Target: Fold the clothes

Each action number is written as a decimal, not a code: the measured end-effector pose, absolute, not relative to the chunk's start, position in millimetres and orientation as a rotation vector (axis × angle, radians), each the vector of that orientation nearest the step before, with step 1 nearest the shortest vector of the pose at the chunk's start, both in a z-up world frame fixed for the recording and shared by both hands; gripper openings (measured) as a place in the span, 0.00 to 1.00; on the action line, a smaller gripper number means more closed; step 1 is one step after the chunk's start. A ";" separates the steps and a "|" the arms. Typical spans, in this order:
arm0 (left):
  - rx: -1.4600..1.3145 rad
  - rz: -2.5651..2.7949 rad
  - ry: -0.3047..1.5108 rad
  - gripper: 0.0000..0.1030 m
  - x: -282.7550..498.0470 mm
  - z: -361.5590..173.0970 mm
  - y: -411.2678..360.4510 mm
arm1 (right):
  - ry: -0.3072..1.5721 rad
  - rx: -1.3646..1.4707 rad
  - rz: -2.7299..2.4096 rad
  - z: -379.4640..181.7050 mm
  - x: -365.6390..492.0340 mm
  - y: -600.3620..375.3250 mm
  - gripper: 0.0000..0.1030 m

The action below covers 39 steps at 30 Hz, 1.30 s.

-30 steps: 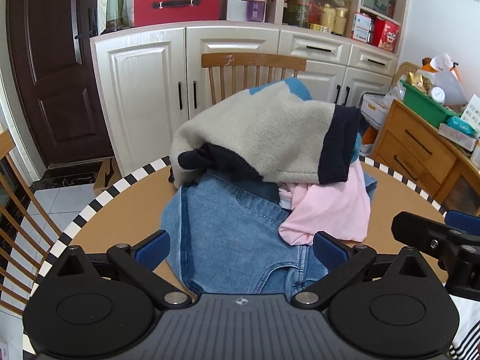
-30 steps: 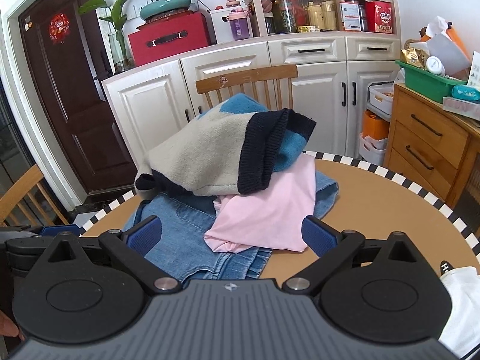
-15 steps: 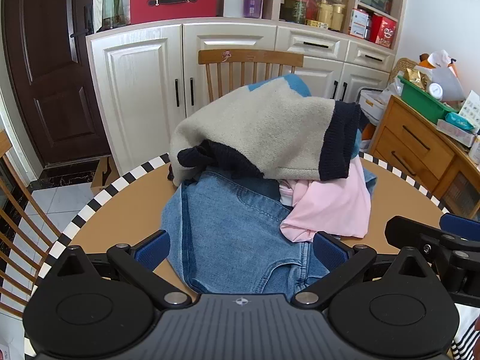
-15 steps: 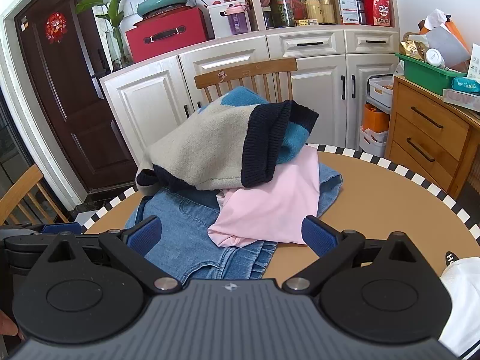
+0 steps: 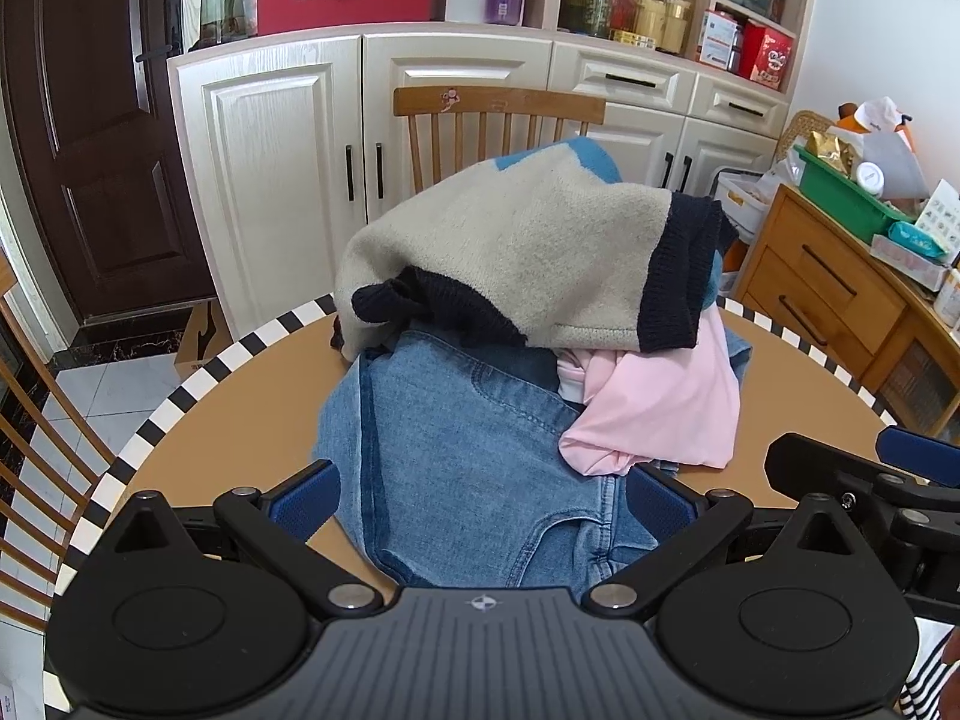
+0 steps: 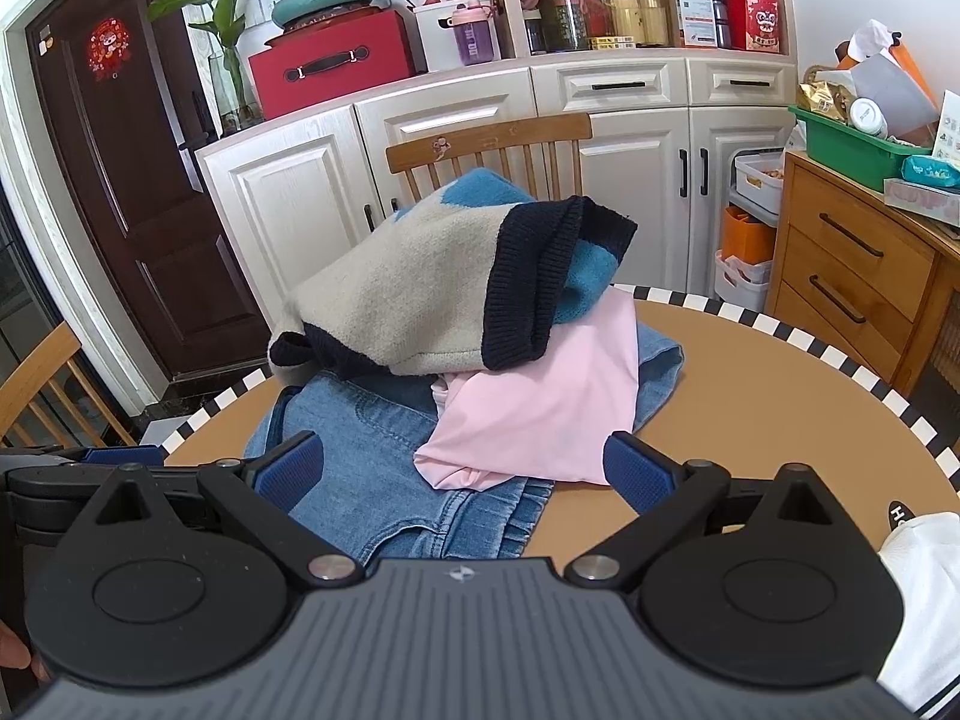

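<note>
Fuzzy knit sweater (image 5: 516,252) – denim jeans (image 5: 468,456)

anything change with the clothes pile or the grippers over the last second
Both open grippers, left gripper and right gripper, eased slightly closer to the pile. Nothing was gripped or released. The sweater, pink garment and jeans lie as before.

Round table (image 5: 198,432) with tan top and black-and-white checked rim. Behind it, a wooden spindle-back chair (image 5: 498,114) stands against white panelled cabinets (image 5: 270,162) with dark handles. Open shelving (image 6: 630,6) above holds jars and boxes — densely stocked. A red case (image 6: 330,63) sits on the counter. Dark brown door (image 5: 90,138) at left (red ornament on it). Wooden drawer unit (image 6: 858,276) at right. Floor — pale tile (image 5: 102,384). Daylight even.
</note>
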State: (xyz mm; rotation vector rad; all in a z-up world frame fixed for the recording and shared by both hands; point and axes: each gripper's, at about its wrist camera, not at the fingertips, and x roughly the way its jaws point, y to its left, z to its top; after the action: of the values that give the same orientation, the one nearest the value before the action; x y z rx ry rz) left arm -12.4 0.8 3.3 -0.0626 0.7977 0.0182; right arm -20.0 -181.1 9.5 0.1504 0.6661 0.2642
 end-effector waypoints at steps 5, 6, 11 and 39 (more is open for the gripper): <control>-0.061 0.021 0.803 1.00 -8.7 1.5 1.5 | 0.672 0.154 0.265 6.8 -17.3 -179.8 0.98; -0.062 0.020 0.804 1.00 -8.0 0.9 1.6 | 0.674 0.153 0.264 6.2 -16.6 -179.5 0.98; -0.063 0.019 0.809 1.00 -4.4 -1.8 2.2 | 0.682 0.153 0.263 3.6 -13.0 -178.6 0.98; 0.125 0.029 0.633 0.92 166.2 -46.9 27.8 | 0.665 0.245 0.065 -41.3 154.9 -161.3 0.79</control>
State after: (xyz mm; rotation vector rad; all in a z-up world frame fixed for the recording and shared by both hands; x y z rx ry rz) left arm 166.2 27.8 -46.9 0.1250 0.6325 0.0288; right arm 154.9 -161.3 -41.3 0.2449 0.6647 0.0649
